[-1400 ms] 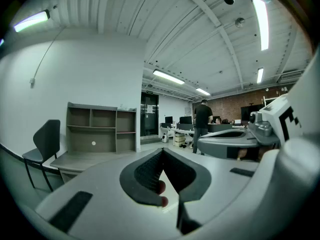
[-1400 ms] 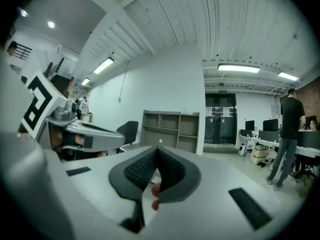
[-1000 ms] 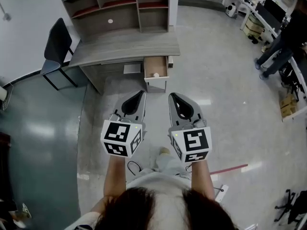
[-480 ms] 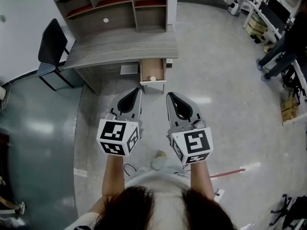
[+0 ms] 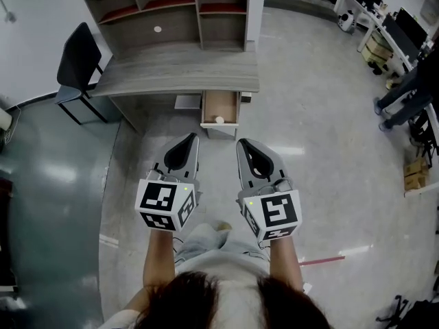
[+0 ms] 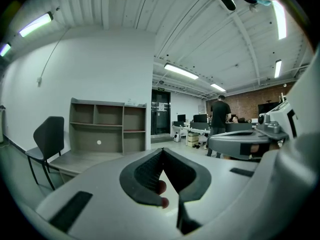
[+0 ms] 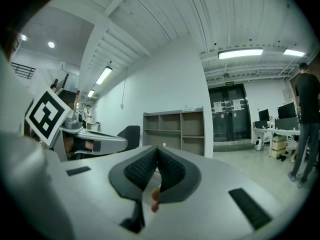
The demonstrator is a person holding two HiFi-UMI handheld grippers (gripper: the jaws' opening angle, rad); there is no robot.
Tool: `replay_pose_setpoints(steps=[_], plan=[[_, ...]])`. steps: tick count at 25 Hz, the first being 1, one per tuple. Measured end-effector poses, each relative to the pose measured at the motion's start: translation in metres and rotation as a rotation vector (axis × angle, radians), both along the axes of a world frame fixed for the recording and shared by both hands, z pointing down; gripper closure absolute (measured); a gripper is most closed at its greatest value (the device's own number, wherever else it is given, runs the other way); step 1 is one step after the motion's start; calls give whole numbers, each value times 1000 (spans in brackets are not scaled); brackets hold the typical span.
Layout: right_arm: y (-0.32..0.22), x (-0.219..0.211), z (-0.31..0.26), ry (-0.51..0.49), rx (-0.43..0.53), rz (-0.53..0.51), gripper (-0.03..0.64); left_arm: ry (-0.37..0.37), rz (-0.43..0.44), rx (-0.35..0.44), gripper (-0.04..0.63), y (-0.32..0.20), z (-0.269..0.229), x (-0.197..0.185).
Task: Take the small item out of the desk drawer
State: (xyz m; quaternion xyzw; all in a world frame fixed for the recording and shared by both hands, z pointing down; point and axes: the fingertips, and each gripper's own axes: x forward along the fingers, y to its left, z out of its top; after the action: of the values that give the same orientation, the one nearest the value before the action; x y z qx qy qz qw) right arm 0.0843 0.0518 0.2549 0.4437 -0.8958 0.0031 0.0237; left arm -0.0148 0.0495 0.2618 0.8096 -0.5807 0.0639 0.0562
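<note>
The grey desk [image 5: 178, 68] stands ahead of me with its small wooden drawer [image 5: 220, 104] pulled open below the right end. A small white item [image 5: 219, 120] lies at the drawer's front. My left gripper [image 5: 192, 138] and right gripper [image 5: 241, 143] are held side by side over the floor, short of the drawer and touching nothing. In the left gripper view the left gripper [image 6: 161, 150] has its pads meeting at the tip with nothing between them. The right gripper [image 7: 157, 149] looks the same in its own view. The drawer is hidden behind the jaws in both gripper views.
A shelf hutch [image 5: 171, 9] sits on the desk, and a black chair [image 5: 77, 60] stands at its left. A person [image 5: 408, 94] stands at the far right by other desks, with boxes [image 5: 413, 170] nearby. A red strip [image 5: 322, 259] lies on the floor.
Both grippers, shut throughout, have been carried a little toward the desk. The desk and open drawer look slightly larger and sit lower in the head view.
</note>
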Motion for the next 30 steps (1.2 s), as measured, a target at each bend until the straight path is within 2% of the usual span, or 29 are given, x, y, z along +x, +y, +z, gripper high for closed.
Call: replay_pose_setpoints(steps=[12,22,30], plan=[[-32,-7,13,21,-14,-14,589,-8,-32,-26,581,-26,14,-10],[-86,-30,25,40,-37,0,589,-1,-36,-45,581,-79,26,-37],[-133,-57,45,79,-69,0,589,11,-8,-56,581,-127,40,-58]])
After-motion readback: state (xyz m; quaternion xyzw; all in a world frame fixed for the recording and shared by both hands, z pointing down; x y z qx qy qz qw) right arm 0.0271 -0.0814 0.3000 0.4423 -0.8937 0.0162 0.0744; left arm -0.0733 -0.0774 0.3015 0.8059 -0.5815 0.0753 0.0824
